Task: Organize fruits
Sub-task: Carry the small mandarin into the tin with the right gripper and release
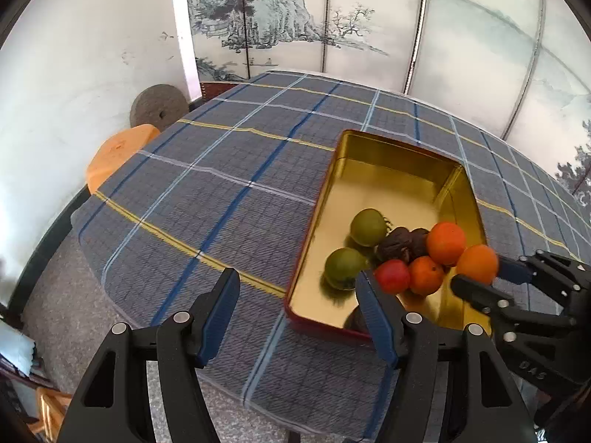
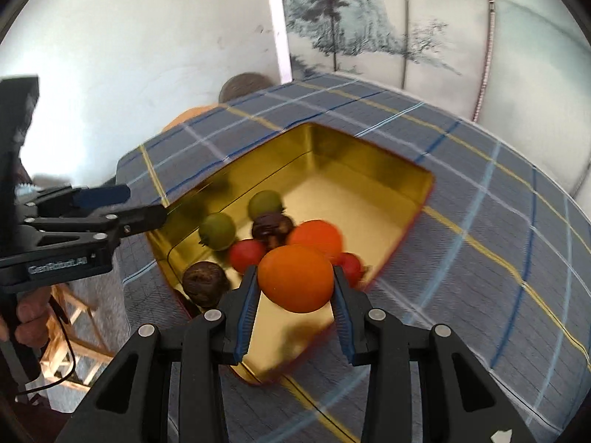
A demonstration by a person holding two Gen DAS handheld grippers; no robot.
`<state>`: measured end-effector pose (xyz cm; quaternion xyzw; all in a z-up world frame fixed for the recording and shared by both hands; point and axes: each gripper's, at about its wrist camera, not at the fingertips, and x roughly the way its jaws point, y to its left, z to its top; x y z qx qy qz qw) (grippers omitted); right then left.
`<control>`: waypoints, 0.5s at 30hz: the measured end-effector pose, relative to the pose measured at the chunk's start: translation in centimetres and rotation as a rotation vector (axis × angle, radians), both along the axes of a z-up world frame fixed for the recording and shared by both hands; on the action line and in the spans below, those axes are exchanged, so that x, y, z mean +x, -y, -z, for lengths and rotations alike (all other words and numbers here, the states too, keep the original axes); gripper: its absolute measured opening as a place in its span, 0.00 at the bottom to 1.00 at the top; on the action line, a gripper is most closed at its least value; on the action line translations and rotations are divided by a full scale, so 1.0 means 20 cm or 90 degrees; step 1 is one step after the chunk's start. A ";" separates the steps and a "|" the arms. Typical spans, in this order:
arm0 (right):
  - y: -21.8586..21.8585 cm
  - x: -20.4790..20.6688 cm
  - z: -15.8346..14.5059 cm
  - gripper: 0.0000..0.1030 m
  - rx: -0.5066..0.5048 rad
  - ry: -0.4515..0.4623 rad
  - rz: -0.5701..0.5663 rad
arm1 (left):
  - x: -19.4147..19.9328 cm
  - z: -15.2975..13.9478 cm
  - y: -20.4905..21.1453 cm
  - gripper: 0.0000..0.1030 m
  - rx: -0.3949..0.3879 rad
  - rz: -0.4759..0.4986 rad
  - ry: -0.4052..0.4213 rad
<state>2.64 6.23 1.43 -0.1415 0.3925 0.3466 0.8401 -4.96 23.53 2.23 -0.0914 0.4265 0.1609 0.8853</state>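
- My right gripper (image 2: pixel 295 288) has its jaws closed around an orange (image 2: pixel 295 282). I hold it up above the near end of the tin (image 2: pixel 369 155), I think so I can drop it in with the rest.
- In the left view, that orange (image 1: pixel 477 264) sits at about 3 o'clock from the pile, at the tin's (image 1: pixel 391 147) right wall.
- My left gripper (image 1: pixel 295 291) has wide jaws and holds nothing. It hangs by the tin's near left corner, maybe to keep out of the way.
- The other fruits are in the near half of the tin: two green ones (image 2: pixel 218 230), a red one (image 2: pixel 246 255), another orange (image 2: pixel 316 238) and some dark brown ones (image 2: pixel 271 227).
- The tin rests on the worktop (image 1: pixel 221 184) with its far half bare, toward 12 o'clock.
- My orange hides part of a second red fruit (image 2: pixel 351 265), at 3 o'clock from it.
- The right view is blurry, so I cannot tell what the brown ones (image 2: pixel 205 283) are.
- One left finger (image 1: pixel 373 306) covers part of the tin's near end.
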 end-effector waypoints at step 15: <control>-0.10 0.07 0.10 0.35 -0.039 -0.006 0.034 | -0.01 0.03 -0.01 0.64 0.000 0.011 -0.015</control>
